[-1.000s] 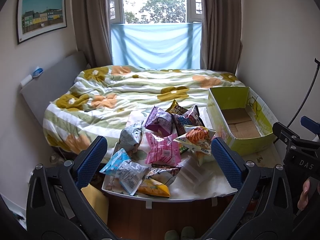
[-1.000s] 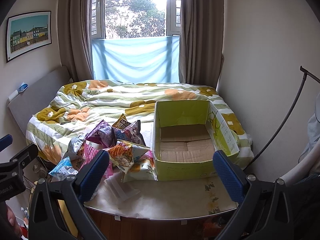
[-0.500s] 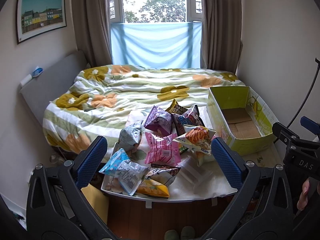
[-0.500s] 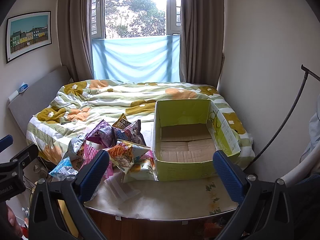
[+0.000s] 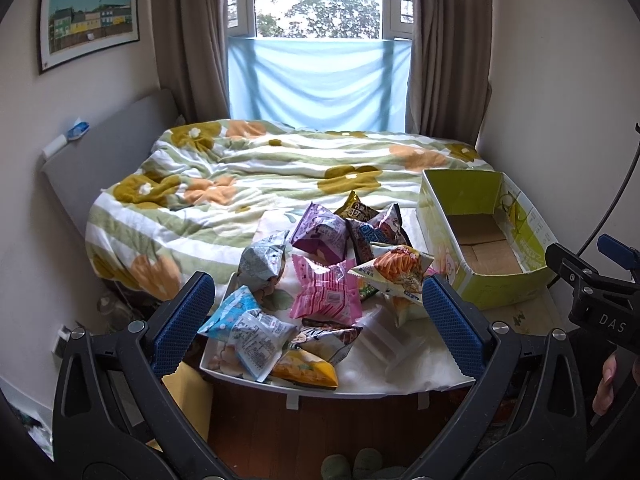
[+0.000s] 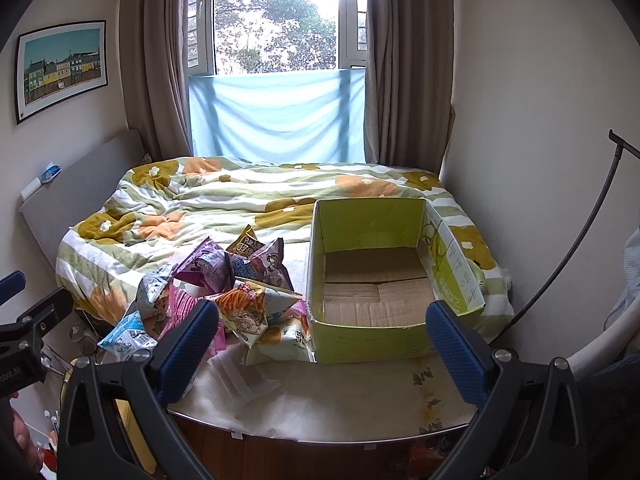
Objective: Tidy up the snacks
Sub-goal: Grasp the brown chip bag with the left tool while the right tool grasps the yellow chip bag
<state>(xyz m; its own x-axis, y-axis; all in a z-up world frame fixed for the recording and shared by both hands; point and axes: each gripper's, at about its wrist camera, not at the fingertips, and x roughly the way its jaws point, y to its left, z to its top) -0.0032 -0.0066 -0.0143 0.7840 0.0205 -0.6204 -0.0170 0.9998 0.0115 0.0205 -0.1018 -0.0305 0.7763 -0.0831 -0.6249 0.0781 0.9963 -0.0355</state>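
The left tool (image 5: 320, 320) is released, its blue pads wide apart and holding nothing. It hovers in the lower frame before the snack pile (image 5: 320, 276). The right tool (image 6: 322, 344) is likewise released and holds nothing, framing the box (image 6: 372, 332) at centre right of its view.

The snacks lie heaped on the white-covered table (image 5: 420, 364) at frame centre, left of the box and touching its near corner. A pink bag (image 5: 326, 288) sits mid-pile, a purple bag (image 5: 320, 234) behind it, an orange-printed bag (image 5: 394, 270) to the right, and a blue bag (image 5: 250, 326) at lower left. The green box is open, showing only its cardboard floor. The bed (image 5: 240, 184) fills the middle frame behind the table.
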